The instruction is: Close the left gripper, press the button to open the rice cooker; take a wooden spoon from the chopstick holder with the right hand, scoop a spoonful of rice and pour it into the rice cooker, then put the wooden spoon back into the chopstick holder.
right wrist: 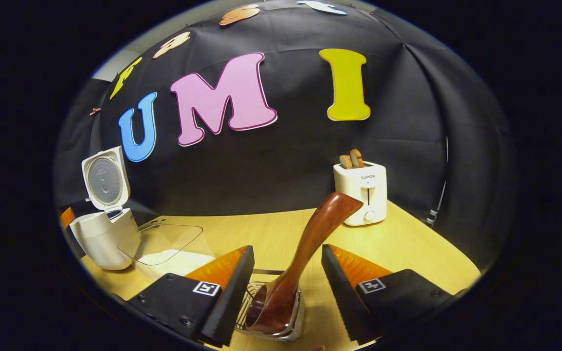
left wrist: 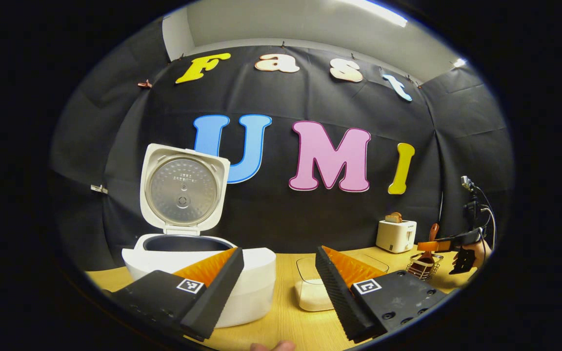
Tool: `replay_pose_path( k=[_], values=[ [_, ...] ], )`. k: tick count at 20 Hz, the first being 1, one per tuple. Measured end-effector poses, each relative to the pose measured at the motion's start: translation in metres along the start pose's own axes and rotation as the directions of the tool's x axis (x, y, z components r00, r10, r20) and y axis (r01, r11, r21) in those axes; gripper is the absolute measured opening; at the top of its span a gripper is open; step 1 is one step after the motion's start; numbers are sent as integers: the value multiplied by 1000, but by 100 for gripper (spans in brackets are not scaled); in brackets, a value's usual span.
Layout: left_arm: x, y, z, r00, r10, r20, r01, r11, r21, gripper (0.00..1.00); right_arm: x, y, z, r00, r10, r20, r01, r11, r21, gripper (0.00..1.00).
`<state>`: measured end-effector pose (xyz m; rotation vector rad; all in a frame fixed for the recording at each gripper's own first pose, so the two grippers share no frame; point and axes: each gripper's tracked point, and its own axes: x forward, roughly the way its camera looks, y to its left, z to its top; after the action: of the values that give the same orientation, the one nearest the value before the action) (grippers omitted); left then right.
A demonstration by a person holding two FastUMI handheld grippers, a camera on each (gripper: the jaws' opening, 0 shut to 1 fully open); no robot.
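Note:
The white rice cooker point(left wrist: 256, 282) stands at the left with its lid point(left wrist: 182, 189) swung up. My left gripper point(left wrist: 279, 253) hovers open just in front of it, holding nothing. A dark wooden spoon point(right wrist: 310, 243) stands bowl-down in the wire chopstick holder point(right wrist: 296, 319). My right gripper point(right wrist: 287, 258) is open, one finger on each side of the spoon's handle, apart from it. A clear container point(right wrist: 164, 243) with white rice sits beside the rice cooker point(right wrist: 105, 239). From the left gripper view, the right gripper point(left wrist: 449, 253) sits by the holder point(left wrist: 423, 267) at far right.
A white toaster point(right wrist: 361, 192) with bread slices stands at the back right of the wooden table point(right wrist: 408, 248). The clear rice container point(left wrist: 312, 292) lies between cooker and holder. A hand point(left wrist: 482, 251) holds the right gripper. Black cloth walls close off the back and sides.

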<state>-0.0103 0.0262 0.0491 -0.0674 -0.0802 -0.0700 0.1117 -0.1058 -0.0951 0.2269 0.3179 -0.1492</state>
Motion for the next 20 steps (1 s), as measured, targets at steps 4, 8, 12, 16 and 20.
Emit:
replay_pose_path(
  k=[4,8,12,16,20],
  values=[
    [-4,7,6,1000,8,13,-8,1000,3,95,18,-1,-8,999,-2,-47,2,1000,12,69],
    [-5,8,4,1000,-10,5,10,999,-36,95,18,1,-7,999,29,-46,-25,995,93,22],
    [-3,12,4,1000,-5,3,5,999,-40,95,12,8,2,999,46,-26,-43,993,113,19],
    [-4,14,5,1000,-3,4,3,999,-47,95,2,12,25,999,38,33,-41,994,104,19],
    [-3,15,4,1000,-1,1,2,999,-48,95,-7,15,51,995,34,89,-42,994,97,19]
  ],
)
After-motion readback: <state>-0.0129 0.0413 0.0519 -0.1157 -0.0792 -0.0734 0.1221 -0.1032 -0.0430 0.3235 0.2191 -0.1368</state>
